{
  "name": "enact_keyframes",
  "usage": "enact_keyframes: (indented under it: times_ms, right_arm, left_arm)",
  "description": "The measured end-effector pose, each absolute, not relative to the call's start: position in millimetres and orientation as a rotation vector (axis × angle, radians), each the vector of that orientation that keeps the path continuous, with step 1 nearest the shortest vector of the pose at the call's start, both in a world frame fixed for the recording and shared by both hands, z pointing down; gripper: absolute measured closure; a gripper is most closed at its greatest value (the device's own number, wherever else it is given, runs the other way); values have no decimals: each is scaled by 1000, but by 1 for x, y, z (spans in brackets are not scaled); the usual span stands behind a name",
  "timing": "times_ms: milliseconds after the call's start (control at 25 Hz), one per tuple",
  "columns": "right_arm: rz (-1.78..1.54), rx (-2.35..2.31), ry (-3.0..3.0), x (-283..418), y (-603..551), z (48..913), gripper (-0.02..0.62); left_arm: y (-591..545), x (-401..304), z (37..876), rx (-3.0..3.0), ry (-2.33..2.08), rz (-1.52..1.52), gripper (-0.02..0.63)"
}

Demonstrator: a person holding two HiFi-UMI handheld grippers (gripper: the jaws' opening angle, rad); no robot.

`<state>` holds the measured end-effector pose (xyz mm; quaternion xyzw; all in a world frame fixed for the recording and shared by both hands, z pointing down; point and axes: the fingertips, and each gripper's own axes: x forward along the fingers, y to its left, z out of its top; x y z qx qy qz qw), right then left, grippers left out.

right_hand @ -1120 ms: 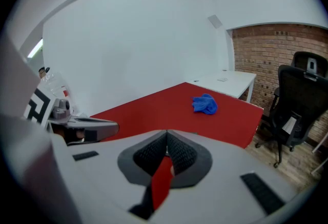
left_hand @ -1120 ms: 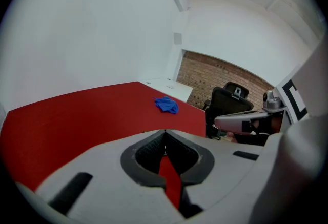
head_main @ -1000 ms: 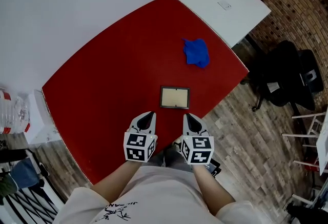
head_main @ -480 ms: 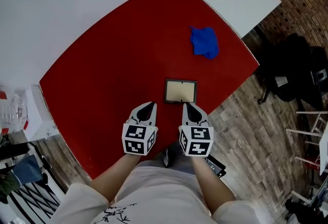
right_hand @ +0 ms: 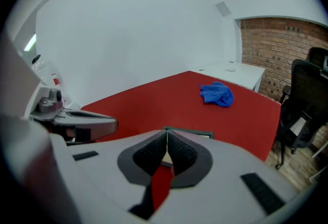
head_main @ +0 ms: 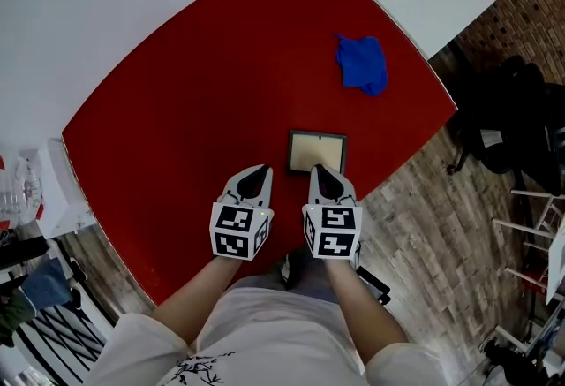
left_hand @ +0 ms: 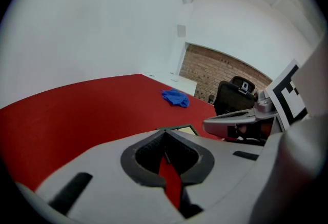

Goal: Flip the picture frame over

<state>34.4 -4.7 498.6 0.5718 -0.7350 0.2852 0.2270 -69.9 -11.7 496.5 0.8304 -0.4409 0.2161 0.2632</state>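
Lying just beyond the closed right tongs (head_main: pixel 318 170), picture frame (head_main: pixel 318 150) is near closed left tongs (head_main: pixel 259 171)

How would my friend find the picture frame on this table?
Find the big red tabletop. Near its edge closest to the person lies a flat, dark-rimmed rectangular picture frame with a pale tan middle. Its only neighbour, a crumpled blue cloth, is soft and shapeless.

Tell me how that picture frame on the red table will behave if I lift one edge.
The picture frame looks rigid, with a dark border all round, so it should pivot as one piece. Lying flat on the red table, it would probably slide when pushed, not tip. Its pale centre may be glazed, so possibly fragile.
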Motion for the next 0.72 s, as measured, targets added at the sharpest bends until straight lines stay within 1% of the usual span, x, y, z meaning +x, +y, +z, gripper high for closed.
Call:
enact_keyframes:
  times_ms: [360, 520, 720]
  right_arm:
    - [830, 1540, -1988, 16, -24, 529, 585]
    - [865, 1523, -1964, 6, -31, 543, 534]
    - [911, 1505, -1913, -7, -38, 561, 528]
  left_arm:
    - [-16, -83, 514, 2192, -1212, 601, 600]
    - [-17, -95, 521, 2153, -1239, 602, 600]
    - [-21, -111, 526, 2124, -1277, 599, 600]
